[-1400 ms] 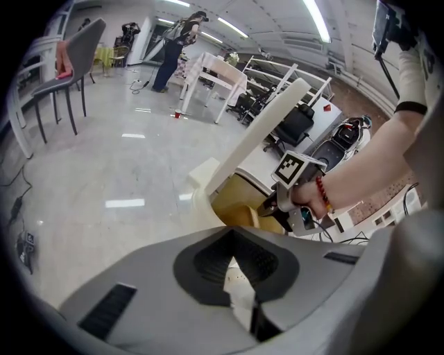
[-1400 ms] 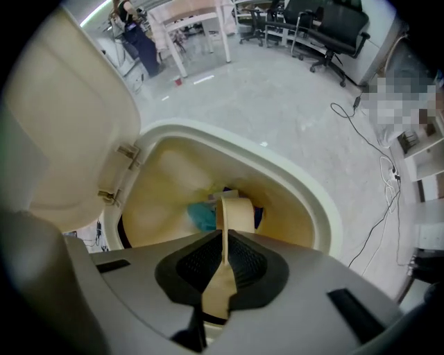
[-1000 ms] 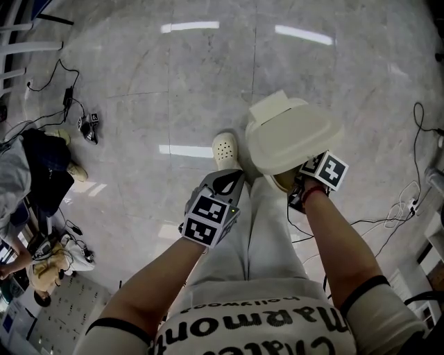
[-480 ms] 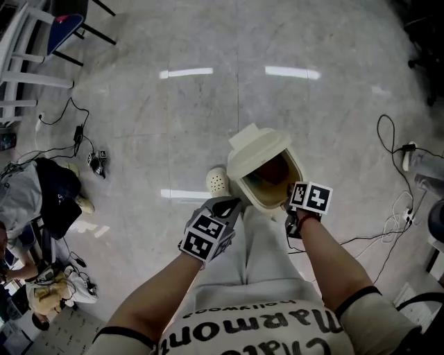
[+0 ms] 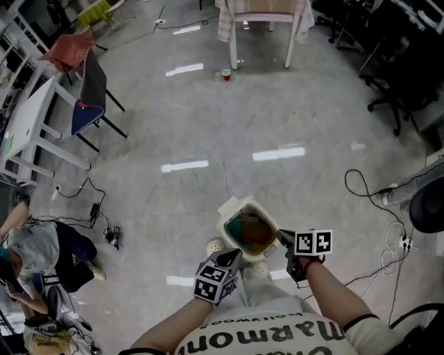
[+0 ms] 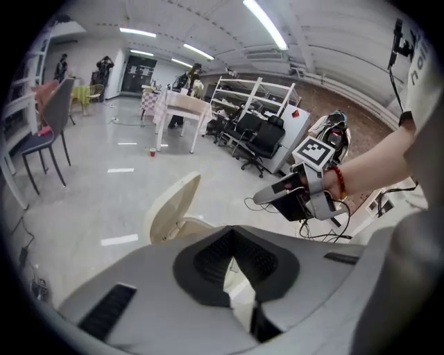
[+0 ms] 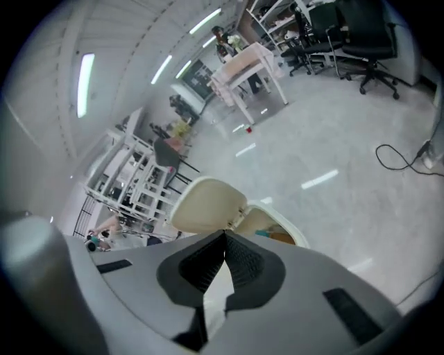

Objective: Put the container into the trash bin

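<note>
The container is now seen wide open, brown contents bared, its lid shut a second ago. Its rim is pinched by the right gripper; the left gripper, just beside the container, is closed on nothing. Beyond the container: glossy grey floor, a table.

Our container lies between left gripper and right gripper; a table stands far ahead of us.
</note>
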Available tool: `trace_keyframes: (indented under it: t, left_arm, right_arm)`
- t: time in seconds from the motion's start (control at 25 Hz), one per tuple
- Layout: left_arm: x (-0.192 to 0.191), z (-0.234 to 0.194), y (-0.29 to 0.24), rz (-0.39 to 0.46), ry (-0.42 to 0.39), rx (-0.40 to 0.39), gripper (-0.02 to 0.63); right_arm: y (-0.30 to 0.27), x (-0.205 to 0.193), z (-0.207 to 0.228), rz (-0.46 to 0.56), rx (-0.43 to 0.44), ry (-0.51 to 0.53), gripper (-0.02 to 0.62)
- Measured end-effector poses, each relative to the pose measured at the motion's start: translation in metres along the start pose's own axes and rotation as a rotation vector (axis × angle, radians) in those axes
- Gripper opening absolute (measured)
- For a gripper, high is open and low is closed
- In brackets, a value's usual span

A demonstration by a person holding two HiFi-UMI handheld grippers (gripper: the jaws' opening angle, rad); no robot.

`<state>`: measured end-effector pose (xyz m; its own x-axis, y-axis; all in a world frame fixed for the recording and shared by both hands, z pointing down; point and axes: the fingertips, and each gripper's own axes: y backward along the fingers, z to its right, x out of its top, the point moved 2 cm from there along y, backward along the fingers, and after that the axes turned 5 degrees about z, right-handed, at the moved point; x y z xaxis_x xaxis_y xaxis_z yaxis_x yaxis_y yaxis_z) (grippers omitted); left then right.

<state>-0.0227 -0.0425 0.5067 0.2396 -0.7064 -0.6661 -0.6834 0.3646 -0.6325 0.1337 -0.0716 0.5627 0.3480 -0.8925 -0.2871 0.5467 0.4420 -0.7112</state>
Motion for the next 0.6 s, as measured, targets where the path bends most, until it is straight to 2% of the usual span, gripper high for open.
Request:
trace_keyframes:
  t: [0.16,0.28,0.48,0.6]
  left_arm:
    - [0.046,0.007,0.024,0.106,-0.021,0.004,-0.011]
    - [0.086,0.015,0.041,0.213,0.027,-0.03,-0.011]
    - [0.15,0.027,0.065,0.363,-0.004,-0.021,-0.011]
    - [0.184,0.046,0.078,0.445,-0.017,-0.047,-0.011]
  right_arm:
    - [0.04,0.035,-0.032,0.109,0.02,0.073,0.002]
    - [0.069,0.059,-0.049,0.183,0.012,0.127,0.002]
    - [0.119,0.098,-0.089,0.321,0.088,0.215,0.002]
    - [0.152,0.123,-0.115,0.425,0.127,0.303,0.002]
